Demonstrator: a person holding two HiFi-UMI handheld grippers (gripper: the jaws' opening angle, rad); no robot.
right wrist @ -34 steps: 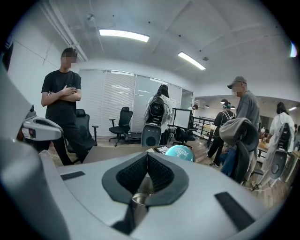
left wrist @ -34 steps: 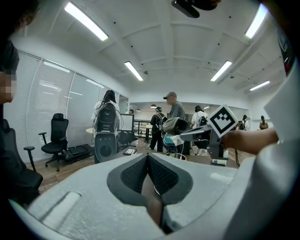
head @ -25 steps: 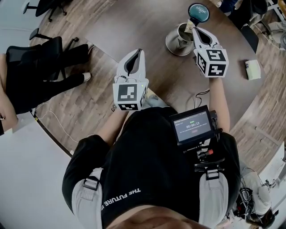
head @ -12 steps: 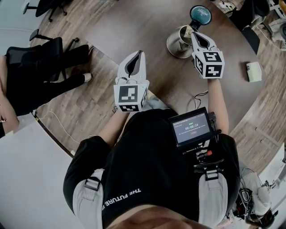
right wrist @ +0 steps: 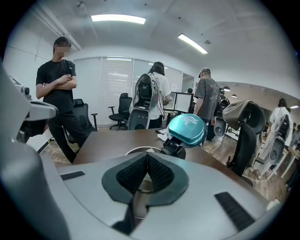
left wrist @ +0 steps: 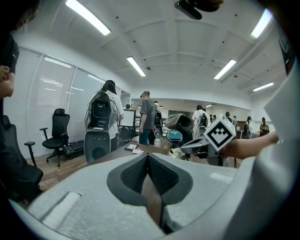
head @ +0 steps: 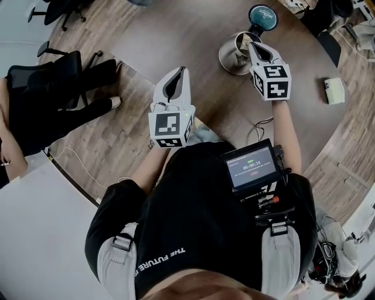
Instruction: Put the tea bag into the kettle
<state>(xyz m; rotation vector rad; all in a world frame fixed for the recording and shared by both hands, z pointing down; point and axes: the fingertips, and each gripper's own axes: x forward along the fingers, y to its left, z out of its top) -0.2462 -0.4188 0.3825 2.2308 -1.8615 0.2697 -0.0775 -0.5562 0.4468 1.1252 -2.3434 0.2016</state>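
Two grippers above the round brown tabletop [head: 193, 35]. At far right, right gripper [head: 252, 44] with fingers pinched together on the pale tea bag [left wrist: 179, 152], tips just over the open mouth of the steel kettle [head: 229, 58]. Teal lid [head: 261, 16] flipped up on the kettle's far side, seen just beyond the fingertips in the right gripper view. Nearer and to the left, well apart from the kettle, left gripper [head: 179, 71] over the tabletop's edge, fingers closed together, empty
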